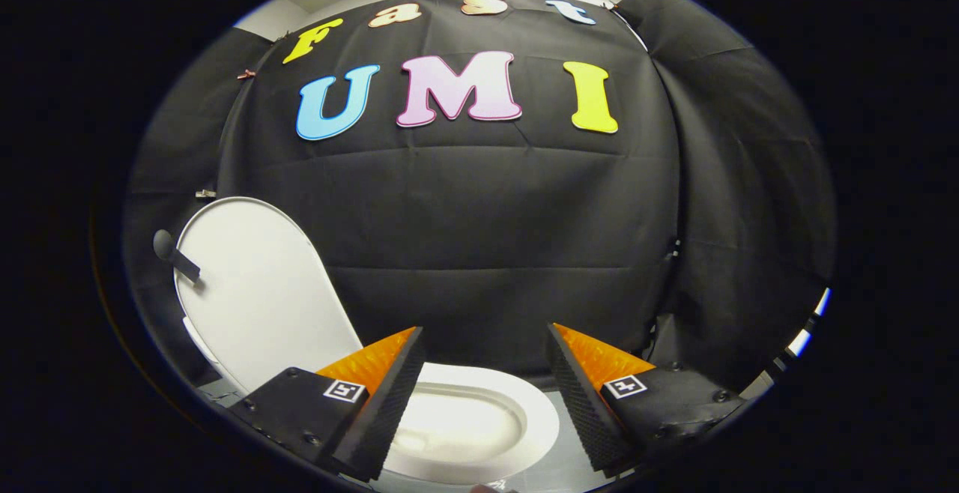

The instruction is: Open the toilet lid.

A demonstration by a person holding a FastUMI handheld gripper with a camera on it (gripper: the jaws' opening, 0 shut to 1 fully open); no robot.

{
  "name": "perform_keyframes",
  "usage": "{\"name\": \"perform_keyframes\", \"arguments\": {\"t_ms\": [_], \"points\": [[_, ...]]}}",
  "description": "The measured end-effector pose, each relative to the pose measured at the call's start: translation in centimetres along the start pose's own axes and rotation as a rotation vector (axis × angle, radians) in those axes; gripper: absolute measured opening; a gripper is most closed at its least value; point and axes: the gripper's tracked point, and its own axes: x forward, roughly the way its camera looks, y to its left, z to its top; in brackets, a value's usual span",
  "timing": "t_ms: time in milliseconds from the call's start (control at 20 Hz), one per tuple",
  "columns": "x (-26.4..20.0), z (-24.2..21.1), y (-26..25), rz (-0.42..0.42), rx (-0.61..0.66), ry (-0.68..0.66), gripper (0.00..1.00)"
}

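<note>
The white toilet lid [258, 291] stands raised, tilted up to the left of my fingers, with a small dark handle tab [174, 253] on its left edge. Below, the white seat and bowl [464, 422] lie open between and just beyond my fingertips. My gripper [483, 358] is open, its two fingers [389, 395] spread wide above the bowl, with nothing held between them. The left finger sits just in front of the lid's lower right edge; whether it touches the lid I cannot tell.
Black cloth [479, 238] forms the booth wall close behind the toilet and wraps round on the right. A strip of grey floor [558, 470] shows beside the bowl under the right finger.
</note>
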Motion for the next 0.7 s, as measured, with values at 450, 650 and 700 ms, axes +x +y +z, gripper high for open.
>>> {"name": "perform_keyframes", "arguments": {"t_ms": [450, 650, 700], "points": [[0.5, -0.3, -4.7, -0.072, -0.019, -0.089, 0.99], [0.3, -0.6, -4.2, -0.064, -0.031, -0.088, 1.0], [0.3, -0.5, -4.1, -0.061, -0.038, -0.09, 0.99]]}}
